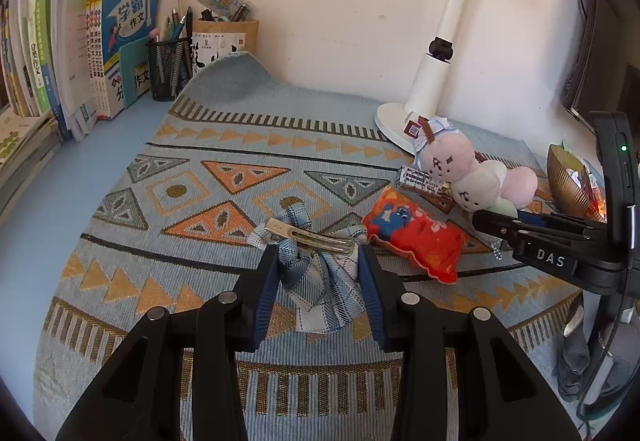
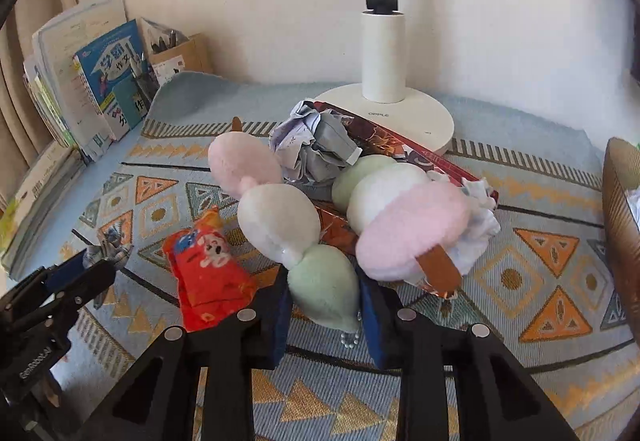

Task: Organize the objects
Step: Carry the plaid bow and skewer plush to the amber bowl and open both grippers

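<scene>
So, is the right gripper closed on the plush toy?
Yes, shut on it: the right gripper has its blue pads pressing both sides of the plush dango skewer's green end ball.

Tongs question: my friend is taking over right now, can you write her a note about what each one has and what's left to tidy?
Left tongs: shut on the plaid hair bow, low over the mat.
Right tongs: closed around the green end of a plush dumpling skewer.
On the mat: red pouch, second plush skewer, crumpled paper, by the lamp base.
Done: two things grabbed.
Left: put both away, then clear the rest.
</scene>
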`<control>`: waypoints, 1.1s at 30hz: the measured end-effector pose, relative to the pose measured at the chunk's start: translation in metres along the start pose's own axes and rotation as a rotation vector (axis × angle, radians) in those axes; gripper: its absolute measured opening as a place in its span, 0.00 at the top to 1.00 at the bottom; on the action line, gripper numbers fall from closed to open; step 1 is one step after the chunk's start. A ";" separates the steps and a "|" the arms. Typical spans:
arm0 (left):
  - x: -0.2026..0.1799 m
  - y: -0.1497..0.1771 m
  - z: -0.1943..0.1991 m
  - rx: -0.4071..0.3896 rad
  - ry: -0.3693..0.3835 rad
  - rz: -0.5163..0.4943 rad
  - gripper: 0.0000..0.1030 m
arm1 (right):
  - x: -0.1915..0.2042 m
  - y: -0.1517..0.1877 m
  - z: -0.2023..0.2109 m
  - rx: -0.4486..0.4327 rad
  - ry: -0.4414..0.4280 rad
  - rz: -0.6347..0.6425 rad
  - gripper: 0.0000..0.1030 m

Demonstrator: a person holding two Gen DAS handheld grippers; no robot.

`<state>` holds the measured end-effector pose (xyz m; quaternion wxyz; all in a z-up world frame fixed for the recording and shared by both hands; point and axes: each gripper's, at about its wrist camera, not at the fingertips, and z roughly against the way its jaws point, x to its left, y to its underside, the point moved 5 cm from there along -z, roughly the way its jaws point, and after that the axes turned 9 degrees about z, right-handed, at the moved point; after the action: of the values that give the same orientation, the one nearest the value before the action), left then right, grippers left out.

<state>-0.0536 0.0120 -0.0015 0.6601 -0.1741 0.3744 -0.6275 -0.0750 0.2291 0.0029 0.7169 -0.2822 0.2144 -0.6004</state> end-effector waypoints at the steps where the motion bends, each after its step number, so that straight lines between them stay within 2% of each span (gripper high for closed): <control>1: 0.000 0.000 0.000 0.001 0.001 0.001 0.65 | -0.002 0.004 0.013 -0.010 -0.033 -0.038 0.71; 6: 0.000 0.000 0.000 0.003 -0.001 0.001 0.65 | -0.016 0.049 0.069 0.026 -0.311 -0.267 0.71; 9: 0.000 0.000 -0.001 0.007 -0.005 -0.001 0.64 | -0.035 0.079 0.084 0.063 -0.387 -0.397 0.71; 10: 0.000 0.000 -0.001 0.007 -0.006 -0.001 0.64 | -0.044 0.087 0.088 0.066 -0.381 -0.427 0.71; 11: 0.000 0.000 -0.001 0.007 -0.006 -0.001 0.64 | -0.051 0.094 0.094 0.061 -0.336 -0.434 0.71; 14: 0.000 0.000 -0.001 0.010 -0.008 0.002 0.64 | -0.068 0.104 0.108 0.078 -0.068 -0.382 0.68; 16: 0.000 0.000 -0.002 0.011 -0.008 0.003 0.64 | -0.074 0.110 0.109 0.114 0.029 -0.400 0.68; 17: 0.001 0.000 -0.002 0.012 -0.009 0.004 0.63 | -0.074 0.114 0.109 0.123 0.031 -0.408 0.65; 19: 0.001 -0.001 -0.002 0.013 -0.008 0.006 0.63 | -0.064 0.116 0.105 0.146 -0.023 -0.408 0.58; 21: 0.001 -0.001 -0.003 0.015 -0.008 0.007 0.63 | -0.051 0.117 0.108 0.150 -0.057 -0.360 0.52; 24: 0.001 0.000 -0.003 0.020 -0.009 0.008 0.63 | -0.022 0.119 0.113 0.140 -0.161 -0.264 0.51; 25: 0.001 0.000 -0.003 0.021 -0.010 0.007 0.63 | -0.017 0.120 0.117 0.136 -0.149 -0.236 0.50; 27: 0.001 0.000 -0.003 0.019 -0.009 0.007 0.63 | -0.017 0.124 0.122 0.129 -0.065 -0.198 0.41; 29: 0.001 0.000 -0.004 0.019 -0.010 0.007 0.63 | -0.026 0.123 0.125 0.107 -0.010 -0.199 0.38; 33: 0.001 0.000 -0.004 0.018 -0.007 0.008 0.63 | -0.042 0.112 0.116 0.068 -0.041 -0.273 0.35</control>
<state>-0.0565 0.0120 -0.0039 0.6653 -0.1687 0.3671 -0.6278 0.0750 0.3011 0.0142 0.6421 -0.2964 0.1388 -0.6933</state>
